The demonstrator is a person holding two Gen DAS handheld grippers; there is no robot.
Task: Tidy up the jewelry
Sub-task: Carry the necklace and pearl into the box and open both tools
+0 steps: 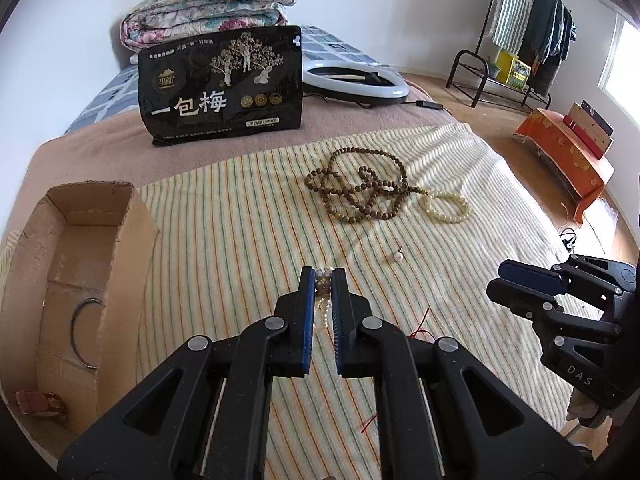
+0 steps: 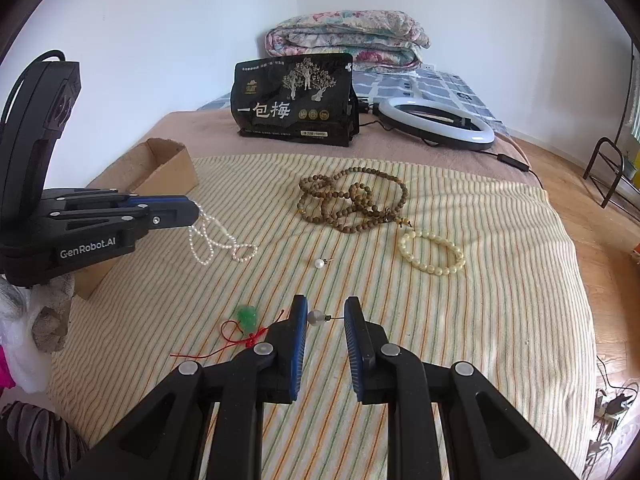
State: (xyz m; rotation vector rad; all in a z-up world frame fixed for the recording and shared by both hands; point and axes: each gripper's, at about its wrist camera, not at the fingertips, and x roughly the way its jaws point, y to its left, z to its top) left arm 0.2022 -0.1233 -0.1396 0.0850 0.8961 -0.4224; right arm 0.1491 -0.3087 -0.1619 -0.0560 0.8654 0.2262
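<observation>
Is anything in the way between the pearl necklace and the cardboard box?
Nothing visible. The left gripper holds the pearl necklace dangling beside the cardboard box, whose open top is clear. Only striped cloth lies beneath.

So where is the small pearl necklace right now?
In the right wrist view, the pearl necklace hangs at left from the shut left tongs, its lower loops above the striped cloth, beside the cardboard box.

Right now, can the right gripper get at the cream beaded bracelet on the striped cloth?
Probably not yet: the right gripper is shut on a pearl stud earring. The path to the cream beaded bracelet looks clear.
</observation>
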